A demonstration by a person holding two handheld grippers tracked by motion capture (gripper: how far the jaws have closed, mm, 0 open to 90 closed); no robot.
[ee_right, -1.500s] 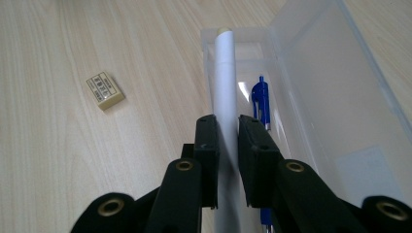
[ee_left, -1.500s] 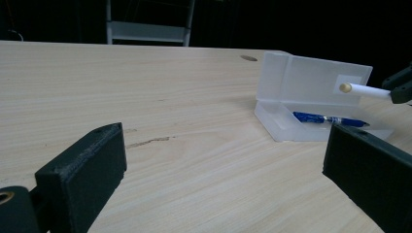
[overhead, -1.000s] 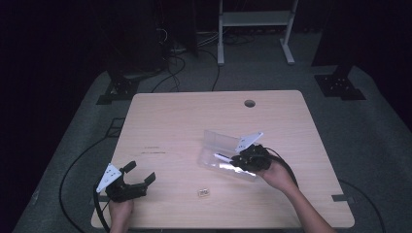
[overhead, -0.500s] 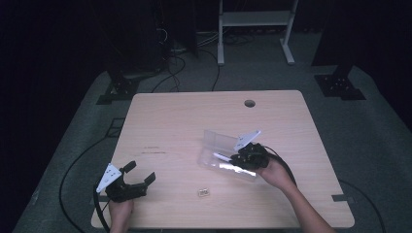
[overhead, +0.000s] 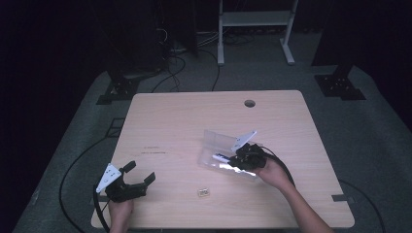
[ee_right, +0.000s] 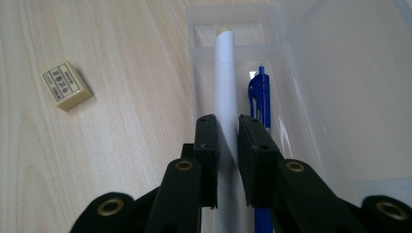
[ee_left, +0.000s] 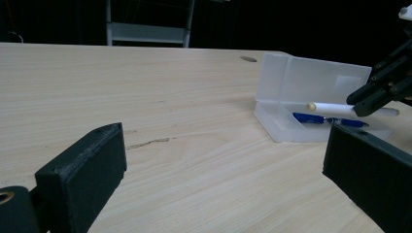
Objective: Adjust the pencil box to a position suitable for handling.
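Note:
A clear plastic pencil case (overhead: 217, 140) lies open on the wooden table (overhead: 184, 121), right of centre. My right gripper (overhead: 237, 160) is shut on a white pen (overhead: 220, 158) and holds it lengthwise just over the case's tray. In the right gripper view the jaws (ee_right: 227, 121) clamp the white pen (ee_right: 224, 68), and a blue pen (ee_right: 260, 92) lies in the tray beside it. My left gripper (overhead: 139, 172) rests near the front left corner, open and holding nothing. The left gripper view (ee_left: 223, 165) looks across at the case (ee_left: 311, 80) and the white pen (ee_left: 330, 108).
A small beige eraser (overhead: 203, 192) with a printed label lies on the table in front of the case, also seen as the eraser (ee_right: 66, 85) left of the tray. A cable hole (overhead: 249, 103) sits near the far edge. Cables trail off the table sides.
The right gripper with the white pen has edged slightly left over the case. The left gripper has not moved.

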